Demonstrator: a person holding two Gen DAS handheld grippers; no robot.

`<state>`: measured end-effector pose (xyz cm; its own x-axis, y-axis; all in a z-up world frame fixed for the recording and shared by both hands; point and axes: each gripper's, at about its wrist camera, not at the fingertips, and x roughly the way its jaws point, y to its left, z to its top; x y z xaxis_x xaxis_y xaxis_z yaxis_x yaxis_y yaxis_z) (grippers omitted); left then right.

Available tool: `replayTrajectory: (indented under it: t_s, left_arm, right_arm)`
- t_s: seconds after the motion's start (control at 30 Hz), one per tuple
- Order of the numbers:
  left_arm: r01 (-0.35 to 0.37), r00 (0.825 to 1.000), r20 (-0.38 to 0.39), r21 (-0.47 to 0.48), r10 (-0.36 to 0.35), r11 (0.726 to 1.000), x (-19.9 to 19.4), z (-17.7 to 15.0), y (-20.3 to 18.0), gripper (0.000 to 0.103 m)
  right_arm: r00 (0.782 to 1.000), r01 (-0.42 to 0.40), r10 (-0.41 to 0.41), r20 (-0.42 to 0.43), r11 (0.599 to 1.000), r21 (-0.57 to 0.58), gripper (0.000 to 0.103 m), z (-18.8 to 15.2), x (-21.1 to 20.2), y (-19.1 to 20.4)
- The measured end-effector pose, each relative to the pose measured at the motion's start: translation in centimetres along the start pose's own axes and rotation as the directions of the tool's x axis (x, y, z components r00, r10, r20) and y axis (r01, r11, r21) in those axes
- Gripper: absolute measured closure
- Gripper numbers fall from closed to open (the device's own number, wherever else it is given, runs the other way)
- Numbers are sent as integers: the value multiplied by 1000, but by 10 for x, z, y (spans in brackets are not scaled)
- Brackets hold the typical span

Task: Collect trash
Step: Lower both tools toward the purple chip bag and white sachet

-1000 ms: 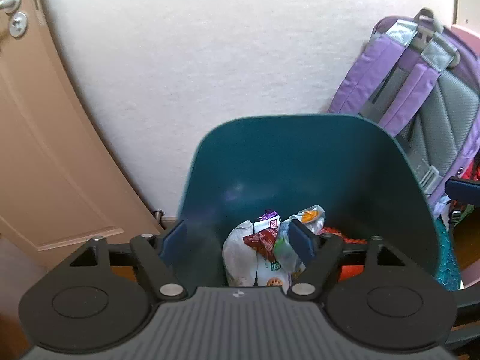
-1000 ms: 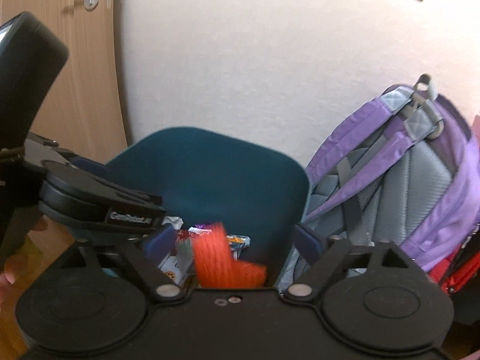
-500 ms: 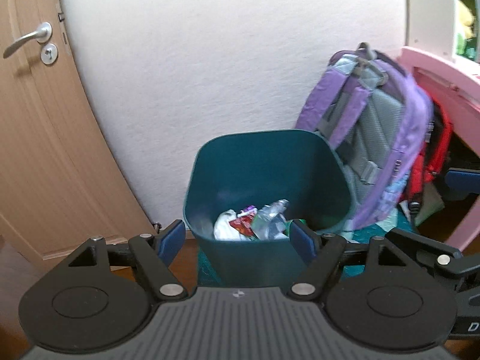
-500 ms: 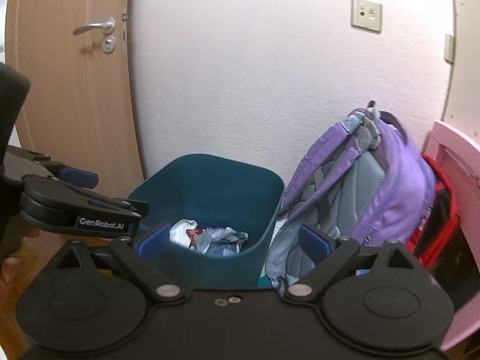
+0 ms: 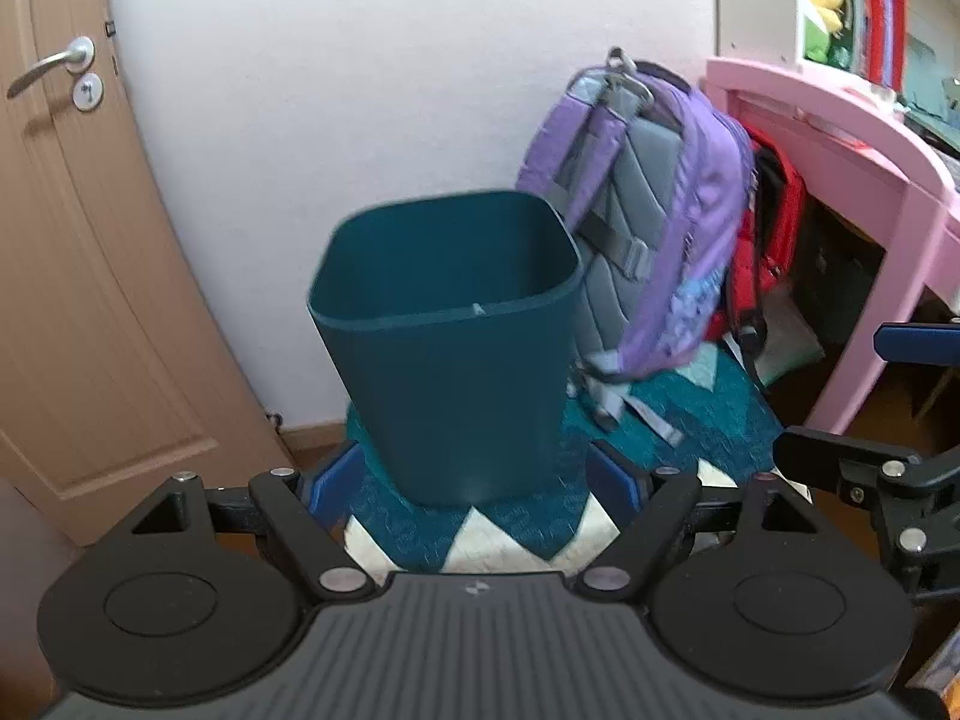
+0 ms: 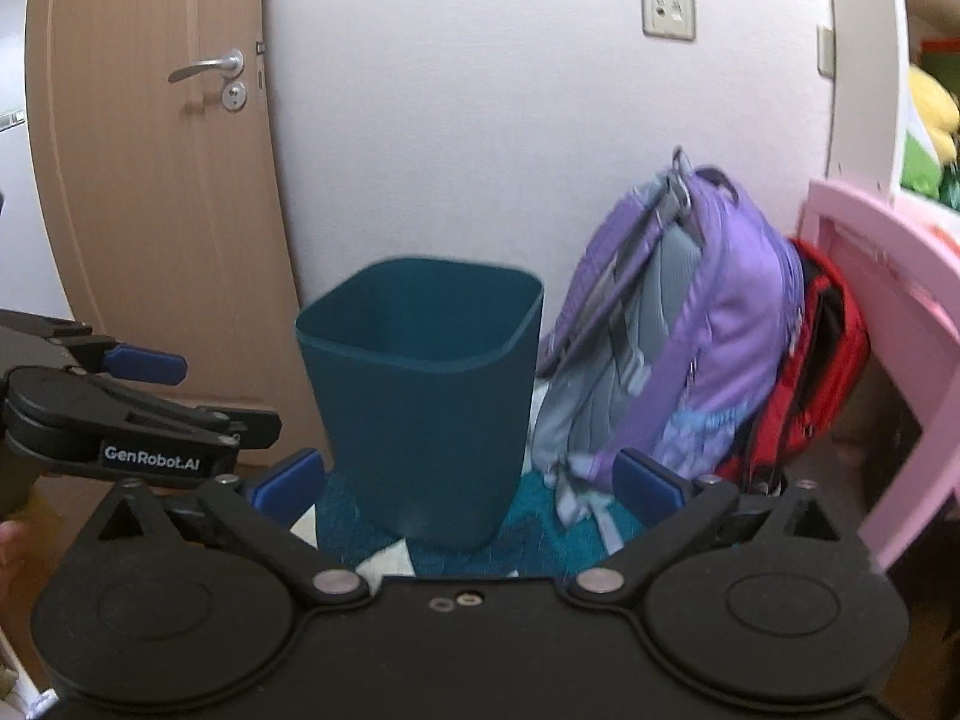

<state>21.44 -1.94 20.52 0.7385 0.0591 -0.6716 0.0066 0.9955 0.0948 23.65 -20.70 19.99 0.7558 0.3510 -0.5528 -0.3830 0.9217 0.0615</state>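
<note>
Both views look at the teal trash bin (image 5: 444,348), which stands upright on a blue-and-white patterned rug (image 5: 678,420) right against the white wall (image 5: 360,90). From this angle you only see the outside wall and the rim of the bin; whatever trash is in it can't be seen.

The left hand-held gripper (image 5: 474,483) has its jaws apart with nothing between them; they have just been opening a bit more. Its blue fingertips (image 5: 330,483) sit low in its own view, in front of the bin's base, not touching it. Same story for the right hand-held gripper (image 6: 468,483): jaws spread wide, just been opening, nothing held, fingertips (image 6: 285,480) framing the foot of the bin from a distance. In the right wrist view the left one pokes in from the left of the bin, with a "GenRobot.AI" label on it.

Right of the bin, leaning on the wall and just about touching the bin's rim, is a purple-and-grey backpack (image 5: 654,210). Behind that, farther from the bin, there's a red bag (image 5: 774,240) tucked under a pink counter (image 5: 840,138). Left of the bin is a wooden door (image 5: 72,276) with a metal handle (image 5: 51,66), and above the bin to the right a wall socket (image 6: 668,11).
</note>
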Motion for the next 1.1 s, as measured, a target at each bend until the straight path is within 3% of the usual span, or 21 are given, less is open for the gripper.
replayTrajectory:
  t_s: [0.23, 0.47, 0.6, 0.67, 0.83, 1.0, 1.1]
  left_arm:
    - [27, 999, -32, -12, -27, 1000, 9, -50, -9, 22]
    - [73, 992, -96, -58, -78, 996, 51, -92, -14, 22]
    - [97, 982, -151, -95, -111, 991, 92, -118, -18, 7]
    - [103, 977, -175, -118, -123, 988, 115, -131, -20, 5]
    - [87, 951, -286, -118, -118, 989, 182, -165, -33, 5]
    - [79, 909, -403, -81, -106, 994, 252, -199, -56, 5]
    - [72, 886, -457, -28, -77, 997, 288, -219, -75, 5]
  right_arm:
    - [999, 5, -3, -45, 999, 46, 0, -54, -1, -4]
    - [992, 40, -29, -123, 996, 82, 0, -113, 25, -14]
    - [978, 61, -36, -206, 991, 117, 0, -151, 55, -24]
    - [967, 83, -45, -251, 986, 141, 0, -170, 74, -31]
    - [927, 162, -75, -368, 963, 213, 0, -219, 125, -56]
    - [863, 278, -104, -495, 915, 293, 0, -274, 181, -81]
    - [816, 354, -101, -569, 865, 354, 0, -308, 212, -98]
